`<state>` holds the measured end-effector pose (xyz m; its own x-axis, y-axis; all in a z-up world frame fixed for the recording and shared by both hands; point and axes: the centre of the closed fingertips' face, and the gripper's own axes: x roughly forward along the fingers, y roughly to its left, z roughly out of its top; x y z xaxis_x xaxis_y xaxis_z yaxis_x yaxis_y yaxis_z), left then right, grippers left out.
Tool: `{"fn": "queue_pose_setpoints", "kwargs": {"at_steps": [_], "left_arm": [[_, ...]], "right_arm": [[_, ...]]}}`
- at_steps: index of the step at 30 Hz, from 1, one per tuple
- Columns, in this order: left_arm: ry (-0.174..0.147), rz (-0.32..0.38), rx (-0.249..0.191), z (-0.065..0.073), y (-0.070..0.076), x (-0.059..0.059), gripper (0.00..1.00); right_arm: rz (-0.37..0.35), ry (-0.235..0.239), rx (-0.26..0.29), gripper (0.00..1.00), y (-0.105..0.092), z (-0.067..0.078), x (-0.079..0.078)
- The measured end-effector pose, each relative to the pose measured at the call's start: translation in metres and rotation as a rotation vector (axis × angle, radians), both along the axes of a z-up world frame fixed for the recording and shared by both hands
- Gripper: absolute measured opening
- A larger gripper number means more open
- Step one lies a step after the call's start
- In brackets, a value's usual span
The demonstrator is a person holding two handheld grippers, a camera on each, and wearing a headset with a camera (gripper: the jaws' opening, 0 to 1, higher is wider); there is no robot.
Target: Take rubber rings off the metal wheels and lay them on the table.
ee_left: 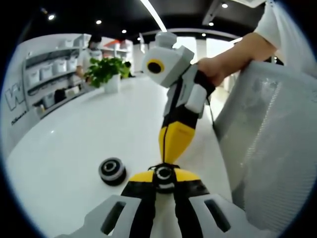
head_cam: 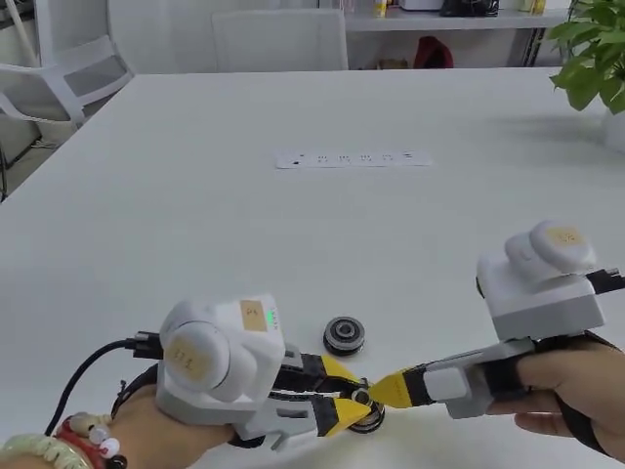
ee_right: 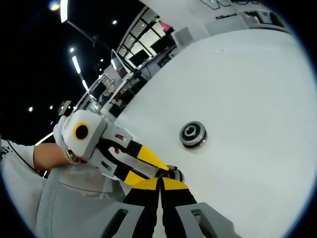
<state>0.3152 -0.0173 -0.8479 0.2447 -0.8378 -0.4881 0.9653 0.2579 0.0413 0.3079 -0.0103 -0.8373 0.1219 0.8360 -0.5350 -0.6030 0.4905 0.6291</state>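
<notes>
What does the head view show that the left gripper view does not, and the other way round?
Head view: a flat white power strip and a beaded bracelet. Left gripper view: wall shelves with white containers. Both: the white table, a loose black-ringed metal wheel, a second wheel where left gripper and right gripper meet, a green potted plant.

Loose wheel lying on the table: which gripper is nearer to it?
Left, narrowly. The left gripper clamps the other wheel, with one jaw just beside the loose wheel; the right gripper has its tips at that clamped wheel, farther off.
</notes>
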Motion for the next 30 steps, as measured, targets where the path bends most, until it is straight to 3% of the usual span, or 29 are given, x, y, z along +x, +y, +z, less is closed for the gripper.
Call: {"fn": "queue_pose_setpoints", "kwargs": {"at_steps": [7,11,24,28,30], "left_arm": [[-0.001,-0.001,0.001,0.000,0.000,0.000,0.13],[0.002,0.000,0.001,0.000,0.000,0.000,0.13],[0.002,0.003,0.002,0.000,0.000,0.000,0.13],[0.003,0.003,0.003,0.000,0.000,0.000,0.13],[0.003,0.003,0.003,0.000,0.000,0.000,0.13]], "right_arm": [[-0.002,0.007,0.017,0.00,0.002,0.002,-0.001],[-0.030,0.039,0.056,0.00,0.002,0.006,0.001],[-0.039,0.062,0.084,0.00,0.004,0.008,0.000],[-0.055,0.091,0.120,0.00,0.003,0.011,0.002],[-0.081,0.133,0.150,0.00,0.002,0.012,0.003]]}}
